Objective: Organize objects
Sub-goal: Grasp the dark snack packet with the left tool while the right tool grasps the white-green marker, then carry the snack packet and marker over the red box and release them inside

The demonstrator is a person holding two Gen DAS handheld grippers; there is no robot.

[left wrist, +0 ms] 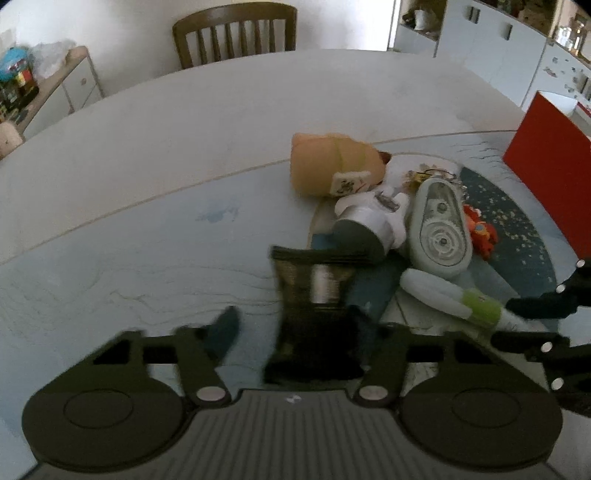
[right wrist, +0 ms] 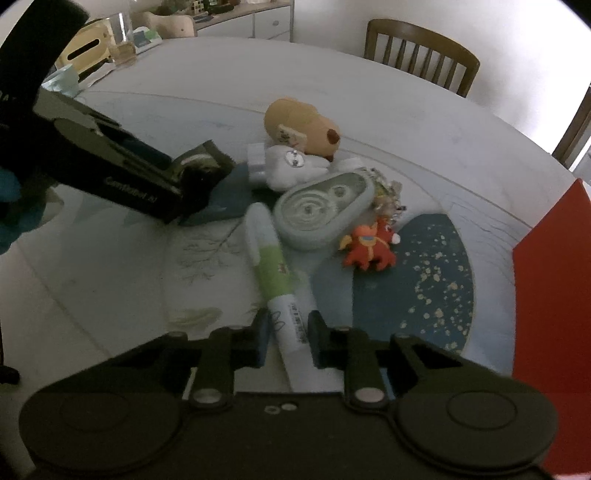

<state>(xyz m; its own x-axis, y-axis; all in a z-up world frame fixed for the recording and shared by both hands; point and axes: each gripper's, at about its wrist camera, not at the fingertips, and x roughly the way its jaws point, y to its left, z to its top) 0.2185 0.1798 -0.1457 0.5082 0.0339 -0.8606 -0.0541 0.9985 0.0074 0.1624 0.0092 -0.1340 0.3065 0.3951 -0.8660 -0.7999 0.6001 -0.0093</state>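
A white and green correction pen (right wrist: 273,266) lies on the mat, its near end between the fingers of my right gripper (right wrist: 287,338), whose jaws stand a little apart beside it. The pen also shows in the left wrist view (left wrist: 450,295). My left gripper (left wrist: 295,328) has its jaws wide apart, with a dark binder clip (left wrist: 314,295) between them; the clip also shows in the right wrist view (right wrist: 203,166). A grey correction tape dispenser (right wrist: 321,206), a tan plush toy (right wrist: 299,122), a white plush (right wrist: 291,166) and a red figure (right wrist: 367,245) lie in a pile.
A red box (right wrist: 554,295) stands at the right, also visible in the left wrist view (left wrist: 550,177). A keychain (right wrist: 388,192) lies behind the dispenser. A wooden chair (left wrist: 236,33) stands behind the round table (left wrist: 147,147). Cabinets line the walls.
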